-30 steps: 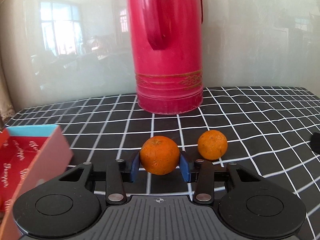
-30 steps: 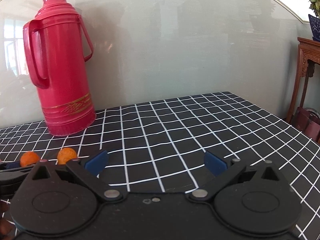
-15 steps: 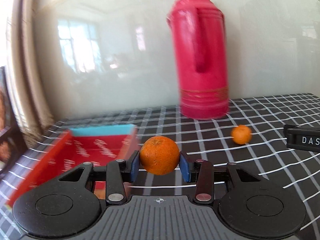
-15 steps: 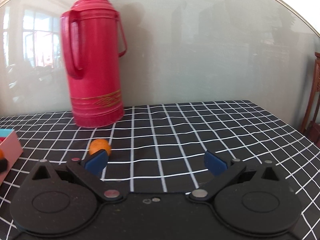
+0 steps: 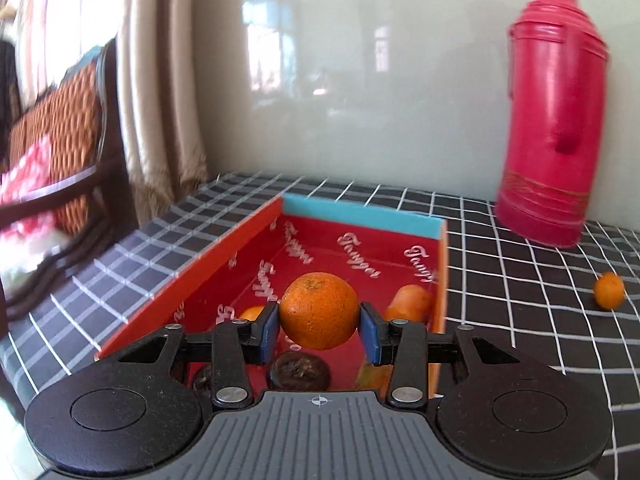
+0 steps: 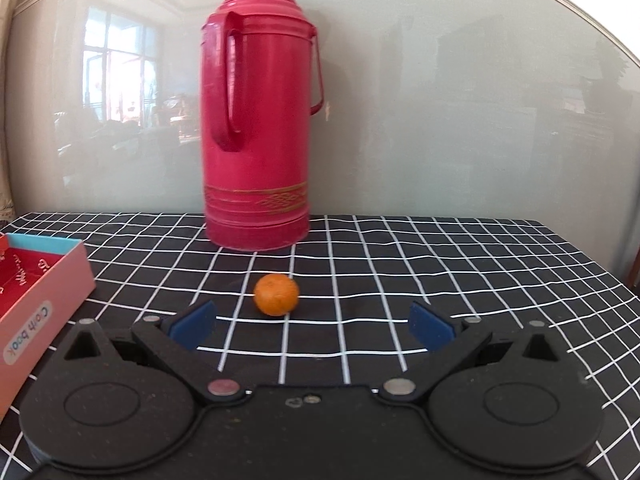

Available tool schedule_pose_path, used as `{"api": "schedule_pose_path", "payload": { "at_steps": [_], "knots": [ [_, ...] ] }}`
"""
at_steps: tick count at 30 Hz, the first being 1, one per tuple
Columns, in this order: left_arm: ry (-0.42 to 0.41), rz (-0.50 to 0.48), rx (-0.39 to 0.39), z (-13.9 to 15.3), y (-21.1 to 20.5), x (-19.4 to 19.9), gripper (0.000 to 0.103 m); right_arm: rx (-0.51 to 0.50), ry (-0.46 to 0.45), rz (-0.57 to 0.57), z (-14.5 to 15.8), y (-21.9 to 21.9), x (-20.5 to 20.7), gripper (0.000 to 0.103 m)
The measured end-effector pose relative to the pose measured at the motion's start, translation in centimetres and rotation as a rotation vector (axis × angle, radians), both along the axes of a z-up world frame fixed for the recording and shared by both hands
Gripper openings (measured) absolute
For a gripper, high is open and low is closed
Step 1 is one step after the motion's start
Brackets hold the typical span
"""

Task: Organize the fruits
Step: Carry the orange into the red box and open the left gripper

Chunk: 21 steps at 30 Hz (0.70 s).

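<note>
My left gripper is shut on an orange and holds it above the open red box with a blue far wall. Inside the box lie an orange fruit, a pale orange fruit and two dark round fruits. A second small orange lies on the checked cloth in front of the thermos; it also shows in the left wrist view. My right gripper is open and empty, just short of that orange.
A tall red thermos stands at the back by the wall, also in the left wrist view. The red box's side is at the left of the right wrist view. A chair with a patterned cushion stands beyond the table's left edge.
My left gripper has carried the orange leftwards from the table in front of the thermos to above the red box. My right gripper has swung left to face the second orange.
</note>
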<state>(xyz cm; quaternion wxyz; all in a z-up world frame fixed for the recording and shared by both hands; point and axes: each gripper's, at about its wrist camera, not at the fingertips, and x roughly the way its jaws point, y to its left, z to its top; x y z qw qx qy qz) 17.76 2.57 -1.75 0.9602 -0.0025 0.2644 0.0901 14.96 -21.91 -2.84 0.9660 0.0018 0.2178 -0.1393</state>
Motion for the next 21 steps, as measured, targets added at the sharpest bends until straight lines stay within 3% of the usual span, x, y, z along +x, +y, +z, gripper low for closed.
{"api": "schedule_pose_path", "payload": {
  "at_steps": [6, 8, 9, 10, 13, 21],
  "knots": [
    [0.062, 0.033, -0.078, -1.0, 0.7, 1.0, 0.046, 0.010, 0.008, 0.013, 0.0, 0.2, 0.3, 0.097],
    [0.050, 0.045, -0.067, -0.8, 0.7, 0.7, 0.063, 0.018, 0.007, 0.015, 0.0, 0.3, 0.3, 0.097],
    [0.036, 0.058, -0.057, -0.5, 0.6, 0.5, 0.082, 0.019, 0.007, 0.017, 0.0, 0.3, 0.3, 0.097],
    [0.017, 0.068, -0.044, -0.3, 0.6, 0.2, 0.092, 0.019, 0.006, 0.019, 0.0, 0.3, 0.3, 0.097],
    [-0.016, 0.061, -0.022, 0.4, 0.6, -0.3, 0.093, 0.018, 0.005, 0.025, 0.1, 0.4, 0.4, 0.097],
    [-0.006, 0.051, -0.038, 0.8, 2.0, -2.1, 0.093, 0.025, 0.012, 0.031, -0.1, 0.1, 0.9, 0.097]
  ]
}}
